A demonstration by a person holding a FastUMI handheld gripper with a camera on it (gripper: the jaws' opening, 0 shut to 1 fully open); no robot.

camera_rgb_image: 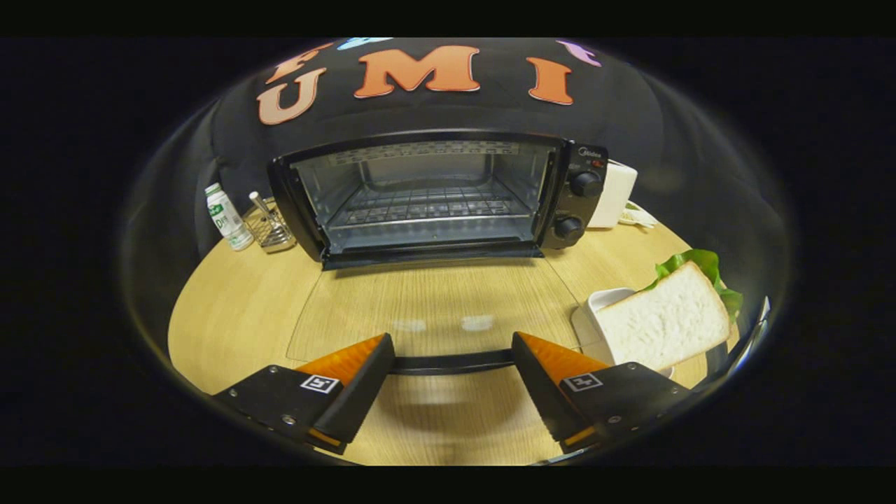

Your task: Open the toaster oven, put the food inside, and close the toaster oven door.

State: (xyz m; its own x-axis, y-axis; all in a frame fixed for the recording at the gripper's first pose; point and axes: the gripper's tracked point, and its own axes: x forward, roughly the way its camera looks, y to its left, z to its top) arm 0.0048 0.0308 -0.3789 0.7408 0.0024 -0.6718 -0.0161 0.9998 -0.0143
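Toaster oven (437, 199) stood at the far edge of the wooden tabletop (238, 315), its door (434, 329) dropped fully open and lying flat toward the gripper, the glass letting the wood grain show through. Inside, one wire rack (427, 205) spanned the cavity. Two knobs (585, 184) sat one above the other on the oven's right panel.

The gripper (451, 378) hung over the near edge of the door, its jaws spread wide apart and holding nothing; the door's dark handle bar (451, 362) ran between the two fingers.

One sandwich (661, 318), a slice of white bread with green lettuce (689, 262) behind it, rested on a white dish (605, 301) by the right edge of the tabletop, just beyond the right finger.

At the far left corner, beside the oven, stood one small white bottle (228, 217) with a green label and one wire basket (269, 225). One white box (616, 192) sat just behind the oven's right side.
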